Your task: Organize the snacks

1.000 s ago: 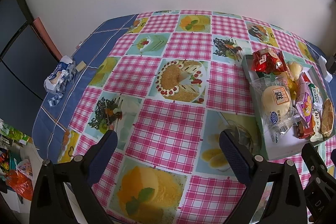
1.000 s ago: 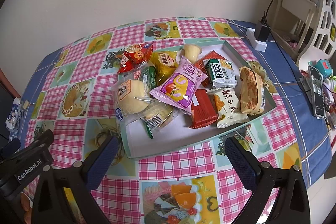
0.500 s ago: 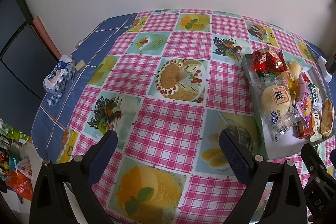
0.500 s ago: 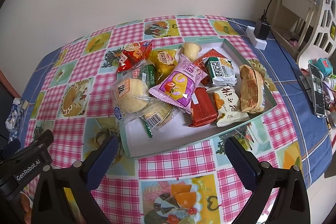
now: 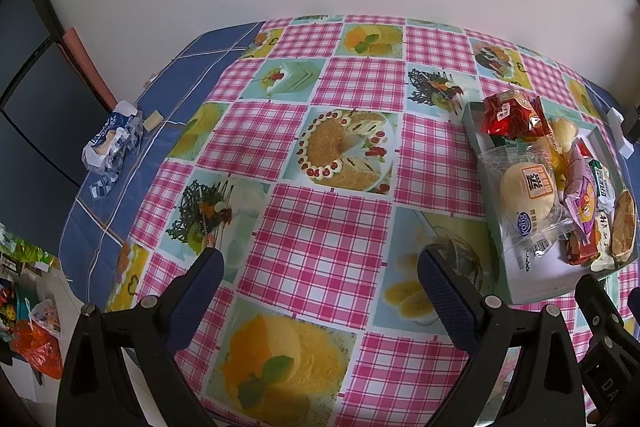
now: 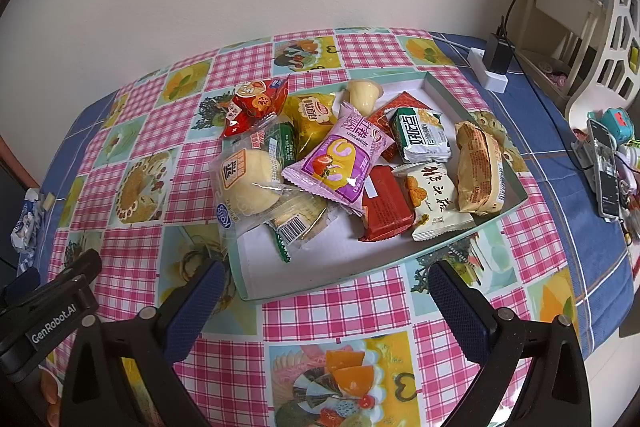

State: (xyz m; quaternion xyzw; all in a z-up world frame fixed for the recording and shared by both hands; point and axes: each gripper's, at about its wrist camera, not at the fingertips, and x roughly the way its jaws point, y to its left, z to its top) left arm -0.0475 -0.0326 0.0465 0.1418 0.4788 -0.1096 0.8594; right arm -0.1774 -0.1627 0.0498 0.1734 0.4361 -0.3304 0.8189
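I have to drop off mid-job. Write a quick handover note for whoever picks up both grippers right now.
Left gripper: open, empty, over bare checked tablecloth, left of the tray.
Right gripper: open, empty, just short of the near rim of the shallow pale-green cardboard tray.
Snacks: all piled in the tray; pink strawberry-roll packet on top, clear-wrapped round bun and red triangular packet overhanging the left edge.
Done: nothing sorted that I can see.
Left: the whole sorting job.
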